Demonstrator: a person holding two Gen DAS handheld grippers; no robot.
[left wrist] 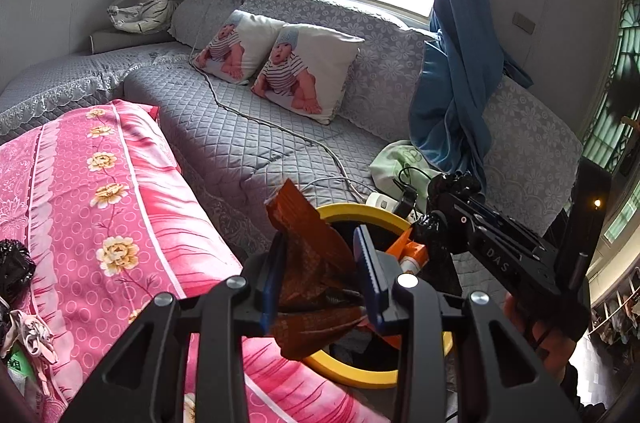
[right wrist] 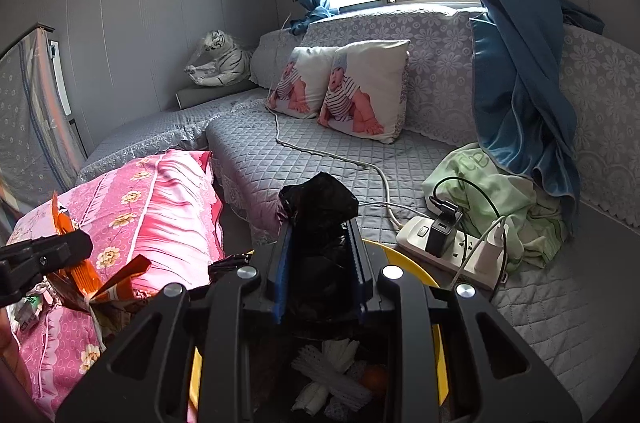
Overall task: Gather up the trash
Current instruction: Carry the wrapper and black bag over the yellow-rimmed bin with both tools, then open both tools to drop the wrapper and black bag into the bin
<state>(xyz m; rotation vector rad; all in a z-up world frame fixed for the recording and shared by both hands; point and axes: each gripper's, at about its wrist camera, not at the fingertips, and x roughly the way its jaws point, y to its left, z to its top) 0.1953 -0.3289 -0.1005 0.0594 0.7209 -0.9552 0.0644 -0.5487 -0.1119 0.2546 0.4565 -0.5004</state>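
Note:
An orange-brown snack wrapper (left wrist: 308, 223) is pinched between the blue pads of my left gripper (left wrist: 320, 237), which is shut on it just above a yellow-rimmed bin (left wrist: 360, 213). My right gripper (right wrist: 320, 227) is shut on a crumpled black plastic bag (right wrist: 320, 199) over the same bin (right wrist: 404, 255). Inside the bin lie white tissues and straws (right wrist: 328, 367). Each gripper shows in the other's view: the right gripper (left wrist: 434, 207) with its black bag at the right, the left gripper (right wrist: 76, 247) with the wrapper (right wrist: 84, 279) at the left.
A pink floral quilt (left wrist: 100, 183) lies left of the bin. Behind it the grey quilted sofa (right wrist: 320, 143) carries a power strip with chargers (right wrist: 448, 251), a green cloth (right wrist: 500, 195), a white cable (right wrist: 320, 153) and two cushions (right wrist: 360, 91). A blue curtain (right wrist: 520, 83) hangs at the right.

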